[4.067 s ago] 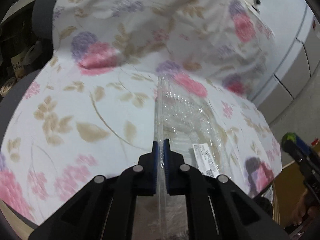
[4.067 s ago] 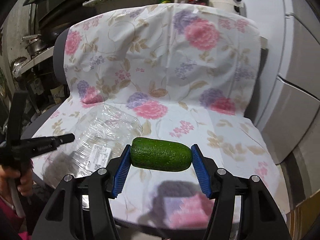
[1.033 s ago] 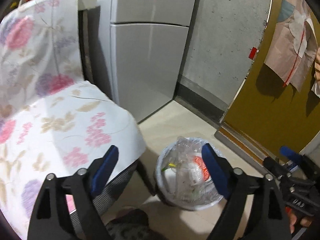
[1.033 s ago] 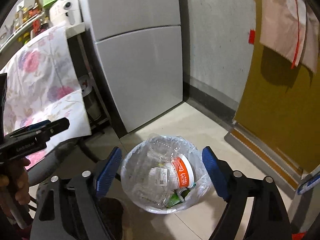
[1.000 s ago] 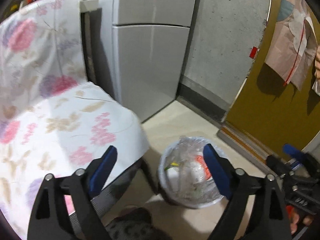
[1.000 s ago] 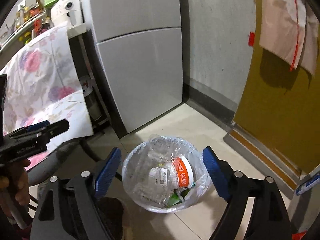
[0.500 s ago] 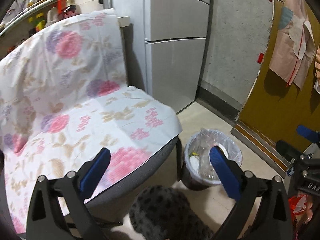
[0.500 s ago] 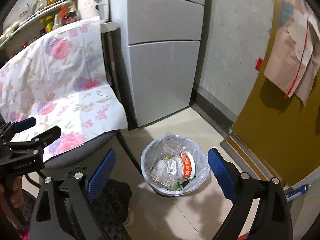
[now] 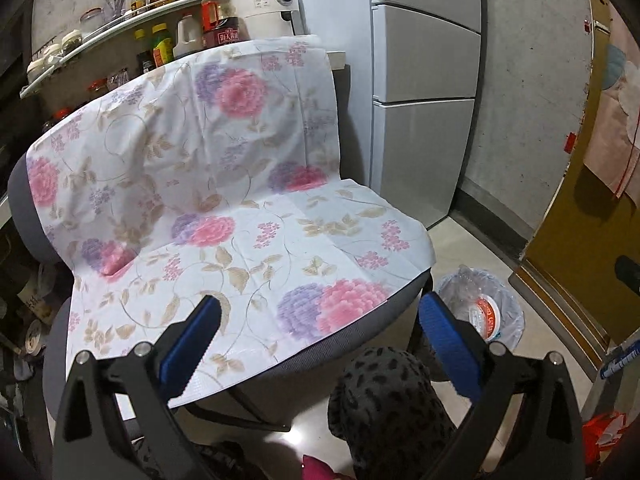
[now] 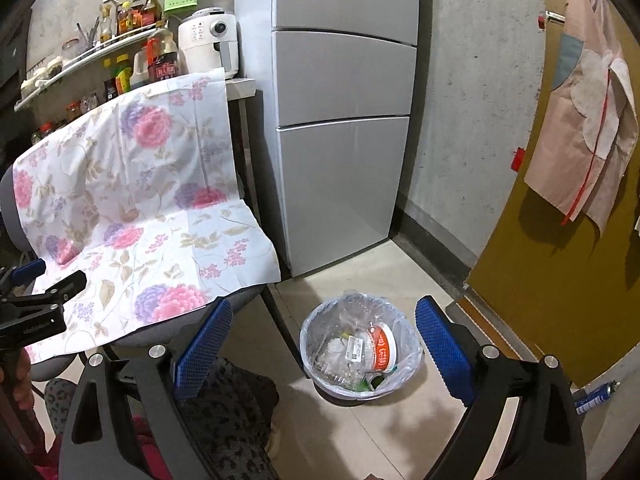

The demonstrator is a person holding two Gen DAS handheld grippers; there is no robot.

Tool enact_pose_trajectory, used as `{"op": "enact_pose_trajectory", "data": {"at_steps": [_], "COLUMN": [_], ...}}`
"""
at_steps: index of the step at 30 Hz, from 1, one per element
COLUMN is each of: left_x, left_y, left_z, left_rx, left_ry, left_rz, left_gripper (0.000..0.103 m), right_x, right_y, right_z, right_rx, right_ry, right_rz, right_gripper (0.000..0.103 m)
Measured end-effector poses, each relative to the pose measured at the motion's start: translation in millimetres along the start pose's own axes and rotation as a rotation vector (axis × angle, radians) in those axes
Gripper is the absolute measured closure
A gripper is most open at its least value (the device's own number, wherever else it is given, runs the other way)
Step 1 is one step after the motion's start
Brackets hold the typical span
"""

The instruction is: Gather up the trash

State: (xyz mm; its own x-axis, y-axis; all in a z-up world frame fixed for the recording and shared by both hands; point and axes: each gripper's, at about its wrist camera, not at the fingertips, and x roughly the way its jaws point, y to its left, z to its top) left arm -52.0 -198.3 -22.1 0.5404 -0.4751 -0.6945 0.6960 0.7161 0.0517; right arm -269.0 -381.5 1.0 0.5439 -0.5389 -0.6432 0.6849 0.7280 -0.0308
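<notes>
A small bin (image 10: 362, 360) lined with a clear bag stands on the floor beside the chair, holding clear plastic packaging, a white and orange lid (image 10: 385, 347) and something green. In the left wrist view the bin (image 9: 482, 312) shows at the right, past the seat's corner. My left gripper (image 9: 320, 326) is open and empty above the front of the flower-print seat (image 9: 248, 264). My right gripper (image 10: 324, 334) is open and empty, high above the bin. The left gripper (image 10: 30, 300) also shows at the left edge of the right wrist view, in a hand.
A grey chair under a floral cloth (image 10: 132, 208) stands left of a silver fridge (image 10: 344, 128). A shelf with bottles (image 9: 168, 28) and a white appliance (image 10: 208, 40) lies behind. A mustard door (image 10: 568, 264) with a hanging pink cloth is at right. A leopard-print knee (image 9: 384, 396) is below.
Both grippers have risen and drawn back from the bin, which now looks smaller. The left view has swung left onto the chair seat and backrest. Both stay open and empty.
</notes>
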Motion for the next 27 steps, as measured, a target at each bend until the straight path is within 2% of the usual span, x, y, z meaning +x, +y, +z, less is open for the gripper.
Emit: {"op": "enact_pose_trajectory", "data": {"at_steps": [8, 27], "left_x": [-3.4, -6.9], "left_y": [-2.6, -1.3], "left_z": [2.1, 2.4], "left_rx": [0.0, -0.008], "left_ry": [-0.008, -0.018], "left_rz": [-0.021, -0.017], "left_gripper": [0.006, 0.006], "right_x": [0.7, 2.2], "right_y": [2.1, 2.1], "right_z": [-0.9, 1.2], "right_rx": [-0.002, -0.001], "right_ry": [-0.001, -0.008], "right_rz": [0.002, 0.005], "right_gripper": [0.011, 0.011]}}
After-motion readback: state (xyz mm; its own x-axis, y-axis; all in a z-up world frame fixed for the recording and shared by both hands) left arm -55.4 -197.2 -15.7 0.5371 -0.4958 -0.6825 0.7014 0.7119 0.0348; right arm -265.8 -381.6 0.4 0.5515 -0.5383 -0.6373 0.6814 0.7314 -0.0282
